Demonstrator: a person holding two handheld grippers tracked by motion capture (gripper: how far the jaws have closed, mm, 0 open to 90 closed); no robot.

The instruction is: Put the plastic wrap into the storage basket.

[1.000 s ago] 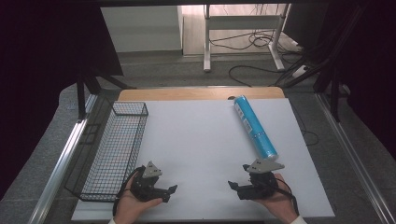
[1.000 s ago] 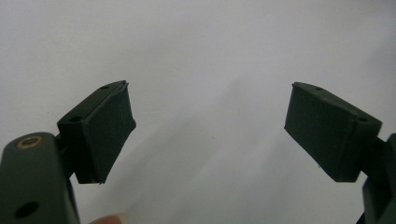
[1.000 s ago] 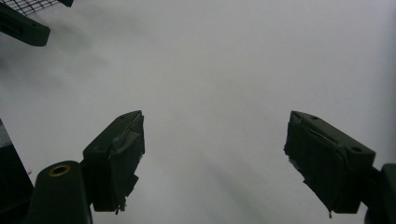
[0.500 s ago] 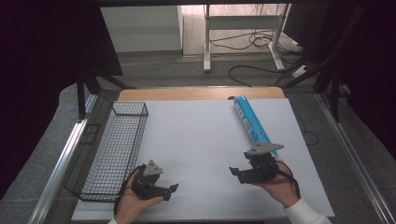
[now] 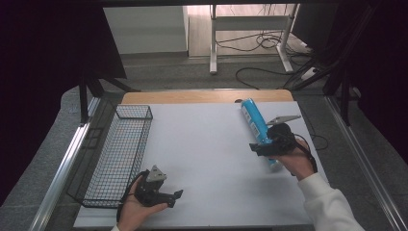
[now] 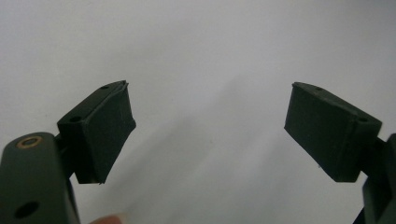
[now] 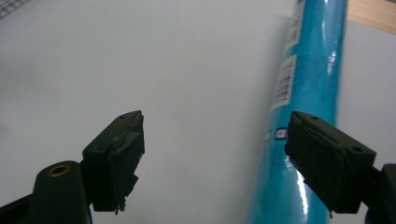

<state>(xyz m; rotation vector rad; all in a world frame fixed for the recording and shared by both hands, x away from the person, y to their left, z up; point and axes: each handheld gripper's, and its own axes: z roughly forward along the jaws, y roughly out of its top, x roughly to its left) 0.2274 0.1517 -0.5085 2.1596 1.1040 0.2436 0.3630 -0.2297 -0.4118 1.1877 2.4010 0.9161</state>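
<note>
A long blue tube (image 5: 253, 120) with white labels lies lengthwise on the right side of the white table top (image 5: 207, 144). My right gripper (image 5: 256, 147) hovers over the tube's near half, its jaws pointing left. In the right gripper view the tube (image 7: 310, 79) runs behind the right jaw. The right gripper (image 7: 215, 135) is open, and its jaws have just been opening, with bare table between them. My left gripper (image 5: 176, 196) rests near the front edge, left of centre. In its own view the left gripper (image 6: 210, 112) is open wide over bare white surface.
A black wire basket (image 5: 120, 154) stands along the table's left edge, just left of my left hand. A wooden strip (image 5: 202, 96) borders the far edge. Beyond it are a desk frame and cables on the floor (image 5: 260, 45).
My right hand has lifted and moved away from the front edge, up along the blue tube. The left hand has not moved.
</note>
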